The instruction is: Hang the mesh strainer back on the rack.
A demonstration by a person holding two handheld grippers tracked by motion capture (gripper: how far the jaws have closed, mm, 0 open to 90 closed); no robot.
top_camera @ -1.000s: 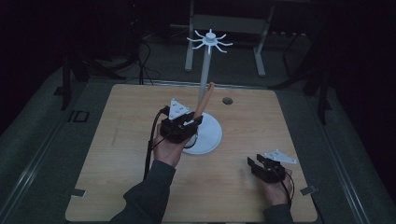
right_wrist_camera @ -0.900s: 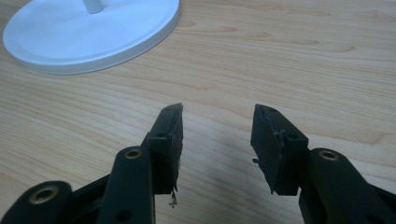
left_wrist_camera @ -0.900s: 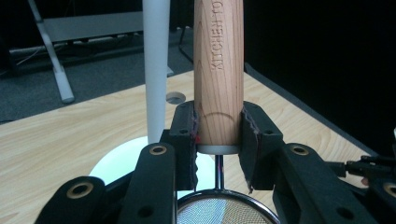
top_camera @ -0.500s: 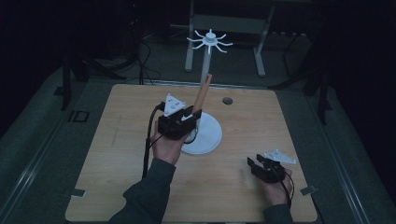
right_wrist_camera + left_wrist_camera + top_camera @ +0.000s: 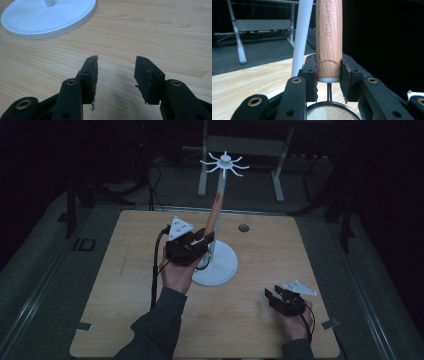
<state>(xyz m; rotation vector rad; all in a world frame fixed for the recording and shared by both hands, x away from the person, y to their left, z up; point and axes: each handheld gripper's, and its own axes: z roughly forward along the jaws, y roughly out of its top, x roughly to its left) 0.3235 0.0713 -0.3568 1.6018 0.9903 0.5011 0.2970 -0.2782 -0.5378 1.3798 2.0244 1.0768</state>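
Strainer, small: round wire-mesh bowl on a thin metal neck, turned wooden handle (image 5: 329,37). Your left gripper (image 5: 202,239) clamps the handle's lower end beside the white rack pole (image 5: 220,205) over the wooden table (image 5: 115,285). Likely light, rigid, smooth; mesh dents easily, so grip the wood. Your right gripper (image 5: 116,75) rests agape, holding nothing.

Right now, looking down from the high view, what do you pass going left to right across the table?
Left gripper holding the wooden handle → white stand base → small dark hole → right gripper.
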